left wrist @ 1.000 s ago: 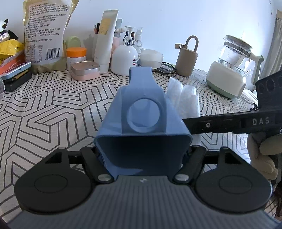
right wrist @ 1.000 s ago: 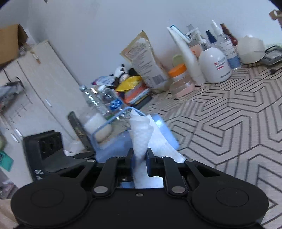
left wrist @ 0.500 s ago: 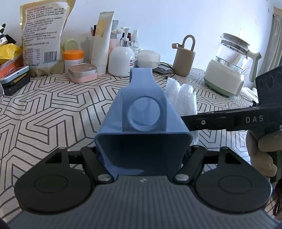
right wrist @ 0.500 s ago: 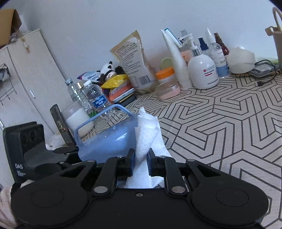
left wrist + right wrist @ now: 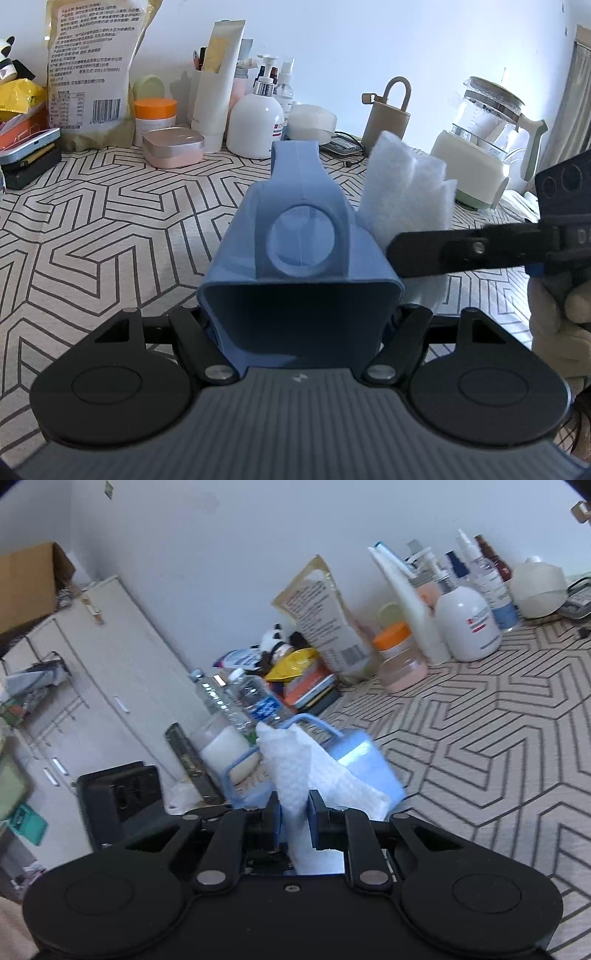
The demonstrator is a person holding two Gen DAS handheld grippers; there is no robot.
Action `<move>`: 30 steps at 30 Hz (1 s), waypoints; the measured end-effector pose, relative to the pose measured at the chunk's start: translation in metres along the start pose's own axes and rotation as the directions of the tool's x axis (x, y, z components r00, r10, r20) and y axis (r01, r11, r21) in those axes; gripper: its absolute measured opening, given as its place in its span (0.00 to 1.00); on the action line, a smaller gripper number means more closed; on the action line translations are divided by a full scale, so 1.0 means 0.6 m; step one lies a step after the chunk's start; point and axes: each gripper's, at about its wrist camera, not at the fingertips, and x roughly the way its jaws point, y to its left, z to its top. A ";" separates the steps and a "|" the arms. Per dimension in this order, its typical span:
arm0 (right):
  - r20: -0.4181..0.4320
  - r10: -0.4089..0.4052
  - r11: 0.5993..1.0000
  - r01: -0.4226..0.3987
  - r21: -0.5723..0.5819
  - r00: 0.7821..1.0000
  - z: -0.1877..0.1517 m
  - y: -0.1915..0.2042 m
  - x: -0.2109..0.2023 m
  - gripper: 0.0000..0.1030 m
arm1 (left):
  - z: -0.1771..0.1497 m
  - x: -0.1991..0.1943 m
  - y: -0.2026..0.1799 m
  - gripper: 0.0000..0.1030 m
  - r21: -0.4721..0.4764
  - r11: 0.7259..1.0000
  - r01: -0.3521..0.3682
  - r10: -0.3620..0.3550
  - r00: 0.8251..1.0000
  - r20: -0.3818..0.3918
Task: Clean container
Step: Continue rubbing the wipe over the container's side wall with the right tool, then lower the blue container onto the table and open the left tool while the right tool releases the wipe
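I am looking at a blue container (image 5: 299,254) of matt, smooth plastic, its walls slightly see-through where light is passing. The white wipe (image 5: 295,775) is showing a dimpled, quilted paper texture, soft and dull. I am seeing the left gripper (image 5: 299,328) in matt black plastic with small shiny metal rivets and a ribbed grey housing. The tablecloth (image 5: 110,229) is looking like woven fabric with a flat printed pattern. The kettle (image 5: 484,122) is gleaming with clear glass above a glossy cream base.

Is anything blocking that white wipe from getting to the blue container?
Nothing visible. The white wipe, pinched in the right gripper, is right beside the blue container, which the left gripper holds.
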 end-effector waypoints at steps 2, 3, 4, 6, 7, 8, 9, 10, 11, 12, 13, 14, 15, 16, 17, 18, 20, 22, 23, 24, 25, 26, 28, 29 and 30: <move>-0.004 0.039 0.999 -0.039 0.018 0.999 -0.001 -0.001 0.000 0.20 | 0.000 0.000 0.001 0.71 -0.004 1.000 0.001 -0.001 1.000 0.000; -0.004 0.059 0.998 -0.058 0.027 0.998 -0.001 -0.001 -0.001 0.20 | 0.000 0.000 0.000 0.71 -0.003 1.000 0.001 -0.001 1.000 0.000; -0.003 0.080 0.996 -0.080 0.038 0.997 -0.001 -0.001 -0.001 0.20 | 0.000 0.000 -0.001 0.71 -0.003 1.000 0.000 0.000 1.000 0.000; -0.002 0.122 0.991 -0.122 0.056 0.993 -0.002 -0.002 -0.001 0.20 | 0.000 0.000 -0.001 0.71 -0.003 1.000 0.000 0.000 1.000 0.000; -0.001 0.137 0.989 -0.136 0.058 0.991 -0.002 -0.001 0.000 0.20 | 0.000 0.000 -0.001 0.71 -0.002 1.000 0.000 0.000 1.000 0.000; -0.001 0.146 0.987 -0.146 0.059 0.989 -0.003 0.000 0.000 0.20 | 0.000 0.000 -0.001 0.71 -0.002 1.000 0.000 0.000 1.000 0.000; -0.002 0.151 0.987 -0.151 0.059 0.989 -0.003 0.002 0.000 0.20 | 0.000 0.000 -0.002 0.71 -0.002 1.000 -0.001 0.001 1.000 0.000; -0.002 0.150 0.987 -0.150 0.055 0.989 -0.004 0.003 0.000 0.19 | -0.001 0.000 -0.002 0.71 -0.001 1.000 -0.002 0.002 1.000 0.000; -0.001 0.147 0.988 -0.146 0.053 0.989 -0.004 0.004 0.000 0.19 | 0.000 0.001 -0.002 0.71 -0.002 1.000 -0.001 0.001 1.000 -0.001; 0.002 0.138 0.989 -0.138 0.053 0.990 -0.004 0.003 0.000 0.19 | 0.000 0.001 -0.002 0.71 -0.003 1.000 0.000 0.000 1.000 -0.001; 0.003 0.120 0.991 -0.120 0.051 0.993 -0.004 0.003 0.000 0.19 | 0.000 0.001 -0.002 0.71 -0.003 1.000 0.000 0.000 1.000 -0.001; 0.003 0.093 0.995 -0.093 0.045 0.996 -0.004 0.003 0.000 0.19 | 0.000 0.000 -0.002 0.71 -0.005 1.000 -0.001 0.001 1.000 0.000; 0.001 0.060 0.998 -0.060 0.031 0.998 -0.005 0.005 0.000 0.19 | 0.000 0.000 -0.001 0.71 -0.007 1.000 -0.001 0.001 1.000 0.000; 0.000 0.035 0.999 -0.035 0.011 0.999 -0.005 0.009 0.001 0.19 | 0.000 0.000 -0.001 0.71 -0.009 1.000 -0.001 0.001 1.000 0.001; -0.001 0.016 1.000 -0.016 -0.011 1.000 -0.006 0.013 0.002 0.19 | 0.000 0.000 0.000 0.71 -0.011 1.000 -0.001 0.001 1.000 0.001; -0.001 0.008 1.000 -0.008 -0.020 1.000 -0.006 0.015 0.002 0.19 | -0.001 0.000 0.001 0.71 -0.011 1.000 -0.001 0.001 1.000 0.001; -0.001 0.007 1.000 -0.007 -0.016 1.000 -0.005 0.012 0.002 0.19 | -0.001 0.001 0.011 0.71 -0.010 1.000 0.002 -0.002 1.000 0.002; 0.000 -0.004 1.000 0.004 -0.012 1.000 -0.004 0.008 0.001 0.19 | -0.001 0.000 0.014 0.71 -0.010 1.000 0.002 -0.002 1.000 0.002; -0.001 -0.011 1.000 0.011 -0.010 1.000 -0.004 0.007 0.001 0.19 | 0.000 0.001 0.012 0.71 -0.008 1.000 0.001 -0.001 1.000 0.001; -0.002 -0.021 1.000 0.021 -0.011 1.000 -0.004 0.005 0.001 0.19 | 0.000 0.000 0.012 0.71 -0.008 1.000 -0.001 0.001 1.000 0.002; -0.004 -0.036 0.999 0.036 -0.011 0.999 -0.004 0.004 0.001 0.19 | -0.001 0.000 0.012 0.71 -0.006 1.000 -0.003 0.003 1.000 0.003; -0.005 -0.054 0.998 0.054 -0.012 0.999 -0.004 0.003 0.001 0.19 | -0.002 -0.001 0.012 0.71 -0.005 1.000 -0.011 0.011 1.000 0.005; -0.006 -0.092 0.996 0.092 -0.013 0.996 -0.004 -0.001 0.001 0.19 | -0.003 -0.005 0.011 0.71 -0.006 0.999 -0.036 0.036 0.999 0.017; -0.006 -0.115 0.993 0.115 -0.018 0.993 -0.004 -0.002 0.002 0.19 | -0.004 -0.007 0.012 0.71 -0.008 0.999 -0.044 0.044 0.999 0.022; -0.005 -0.146 0.989 0.146 -0.032 0.989 -0.004 -0.001 0.003 0.19 | -0.004 -0.009 0.013 0.71 -0.011 0.998 -0.055 0.055 0.998 0.026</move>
